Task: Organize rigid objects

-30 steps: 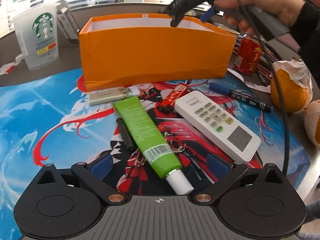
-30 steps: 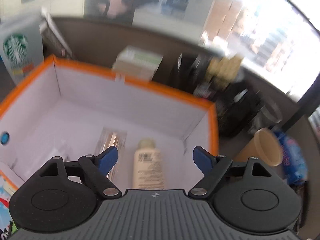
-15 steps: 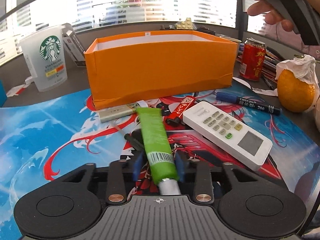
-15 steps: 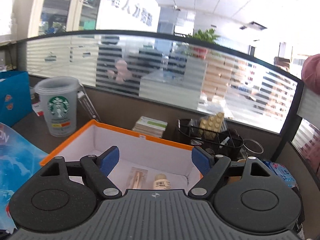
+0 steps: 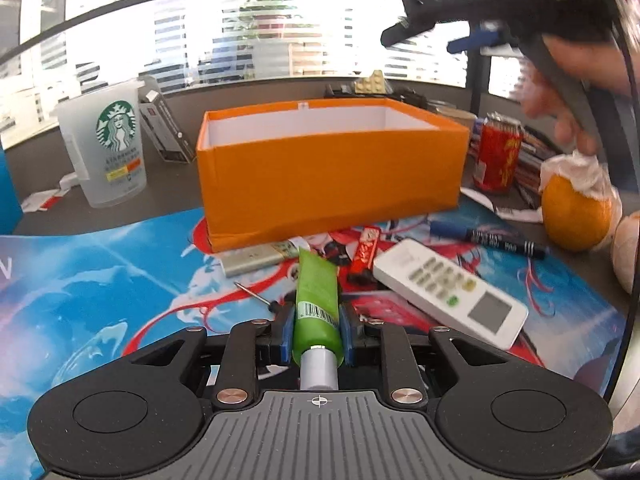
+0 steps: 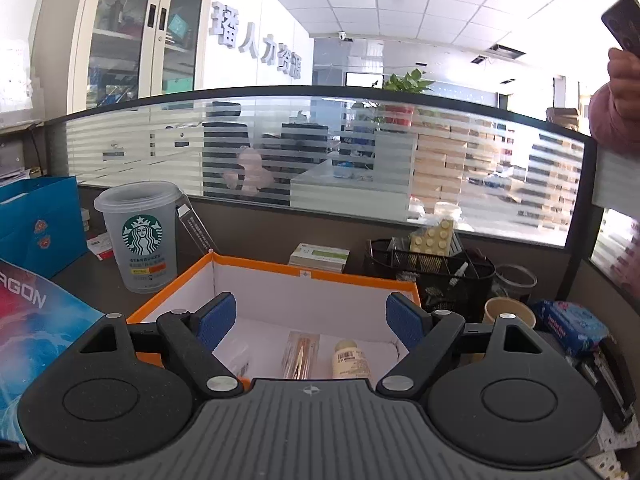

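Observation:
My left gripper [image 5: 316,330] is shut on a green tube [image 5: 317,304] and holds it off the mat, cap toward the camera. Ahead stands the orange box [image 5: 332,176]. On the mat lie a white remote [image 5: 448,292], a red packet [image 5: 365,252], a silver flat object [image 5: 252,259], a blue-black marker [image 5: 488,237] and a small screwdriver [image 5: 256,295]. My right gripper [image 6: 312,322] is open and empty, raised above the box [image 6: 280,276]; it shows at the left view's upper right [image 5: 440,28]. Inside lie a cream bottle [image 6: 350,362] and a clear packet [image 6: 300,354].
A Starbucks cup [image 5: 106,148] stands left of the box. A red can [image 5: 496,156] and oranges [image 5: 572,216] sit to the right. Behind the box are a black mesh organizer [image 6: 432,276], a paper cup [image 6: 508,312] and a blue bag [image 6: 36,224].
My left gripper closed on the green tube and lifted it off the mat. My right gripper rose up and back from inside the box, staying open.

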The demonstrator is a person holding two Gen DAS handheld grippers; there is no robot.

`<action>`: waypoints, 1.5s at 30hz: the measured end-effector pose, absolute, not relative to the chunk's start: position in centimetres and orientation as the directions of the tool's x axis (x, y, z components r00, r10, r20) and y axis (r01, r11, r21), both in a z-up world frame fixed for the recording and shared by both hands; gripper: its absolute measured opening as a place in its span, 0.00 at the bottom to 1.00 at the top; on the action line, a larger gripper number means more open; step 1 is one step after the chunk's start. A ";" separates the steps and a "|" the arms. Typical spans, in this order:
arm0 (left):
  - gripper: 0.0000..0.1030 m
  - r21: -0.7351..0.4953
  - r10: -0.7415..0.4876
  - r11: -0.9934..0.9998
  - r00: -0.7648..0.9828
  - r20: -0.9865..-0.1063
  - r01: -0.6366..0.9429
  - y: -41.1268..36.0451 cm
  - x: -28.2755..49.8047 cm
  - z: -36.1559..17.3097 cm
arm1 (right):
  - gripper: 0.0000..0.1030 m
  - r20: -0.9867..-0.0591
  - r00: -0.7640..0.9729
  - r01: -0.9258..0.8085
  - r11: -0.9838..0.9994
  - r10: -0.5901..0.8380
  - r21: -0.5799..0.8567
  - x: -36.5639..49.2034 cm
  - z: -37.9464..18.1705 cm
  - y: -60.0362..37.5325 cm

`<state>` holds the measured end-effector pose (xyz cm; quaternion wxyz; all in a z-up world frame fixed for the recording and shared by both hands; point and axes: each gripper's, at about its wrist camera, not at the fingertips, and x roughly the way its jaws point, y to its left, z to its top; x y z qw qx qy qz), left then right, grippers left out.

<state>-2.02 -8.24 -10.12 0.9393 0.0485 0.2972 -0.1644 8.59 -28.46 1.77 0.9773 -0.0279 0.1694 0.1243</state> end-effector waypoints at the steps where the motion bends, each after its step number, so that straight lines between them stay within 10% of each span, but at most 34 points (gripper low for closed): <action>1: 0.20 -0.013 -0.282 0.942 0.771 -0.571 0.335 -8.1 -2.0 -9.9 | 0.79 -0.339 0.910 -0.254 0.967 0.238 -0.003 8.4 1.5 -28.6; 45: 0.14 -0.065 -0.338 0.921 0.704 -0.624 0.385 -7.7 -0.2 -9.9 | 0.76 -0.386 0.871 -0.264 0.952 0.304 0.153 5.9 -3.6 -30.2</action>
